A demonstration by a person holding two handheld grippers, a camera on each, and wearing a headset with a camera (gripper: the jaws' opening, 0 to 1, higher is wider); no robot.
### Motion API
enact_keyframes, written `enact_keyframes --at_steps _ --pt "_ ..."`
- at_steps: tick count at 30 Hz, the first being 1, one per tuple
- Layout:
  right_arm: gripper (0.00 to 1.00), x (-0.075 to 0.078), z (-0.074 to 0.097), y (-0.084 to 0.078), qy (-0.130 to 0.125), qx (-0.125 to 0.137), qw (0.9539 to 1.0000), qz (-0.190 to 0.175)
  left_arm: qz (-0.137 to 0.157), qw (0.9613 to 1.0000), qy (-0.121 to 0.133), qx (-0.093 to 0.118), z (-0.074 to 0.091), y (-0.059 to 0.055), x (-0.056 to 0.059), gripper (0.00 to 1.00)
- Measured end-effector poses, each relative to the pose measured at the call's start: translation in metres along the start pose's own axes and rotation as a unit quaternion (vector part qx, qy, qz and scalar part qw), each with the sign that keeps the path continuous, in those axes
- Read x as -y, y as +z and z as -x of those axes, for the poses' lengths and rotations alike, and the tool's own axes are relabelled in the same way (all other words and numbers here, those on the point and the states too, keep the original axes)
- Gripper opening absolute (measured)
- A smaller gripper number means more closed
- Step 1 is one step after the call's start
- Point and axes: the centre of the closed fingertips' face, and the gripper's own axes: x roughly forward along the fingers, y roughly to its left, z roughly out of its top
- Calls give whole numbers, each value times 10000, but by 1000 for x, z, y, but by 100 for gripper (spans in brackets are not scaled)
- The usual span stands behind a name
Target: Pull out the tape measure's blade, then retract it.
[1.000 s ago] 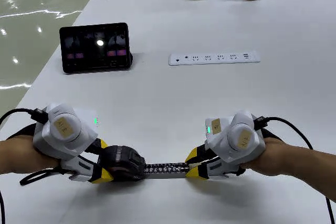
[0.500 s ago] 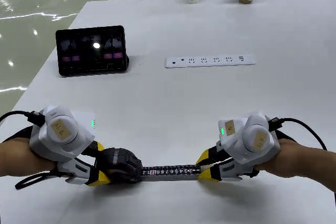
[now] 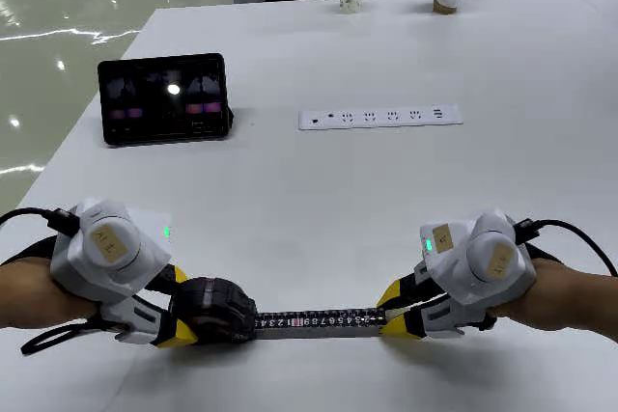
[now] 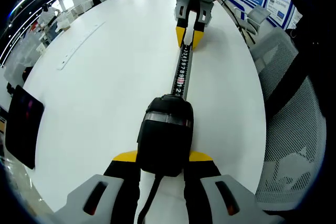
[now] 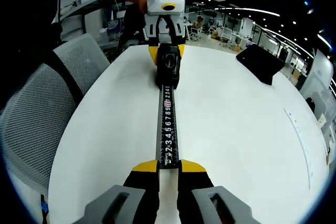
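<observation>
Tape measure (image 3: 217, 309): a black, rounded case with a rubber cover. It lies on the white table (image 3: 406, 209), at the lower left of the head view.
Left gripper (image 3: 183, 308): my yellow-tipped jaws are closed on the two sides of the case and hold it firmly.
Blade (image 3: 314, 320): a dark, narrow metal strip with white numbers. It runs from the mouth of the case to the right, straight and low over the table, along the bottom of the frame.
Right gripper (image 3: 391, 313): my jaws are pressed together on the free end of the blade, at the lower right. In the right gripper view the strip goes in between the two yellow tips.
Done: a short length of blade is already out, so I judge the pulling is in progress.
Left to do: perhaps some more pulling, and then the whole retraction, which is not yet begun.
Other things: a black tablet (image 3: 164, 98) at the upper left and a white power strip (image 3: 379, 118) at the upper middle, both well apart from the work.
</observation>
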Motion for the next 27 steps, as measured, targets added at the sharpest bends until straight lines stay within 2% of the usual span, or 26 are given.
enact_keyframes --at_steps 27 --pt "9 3 38 -42 -115 -323 9993 -128 -6 10000 -7 -25 0 1 1 26"
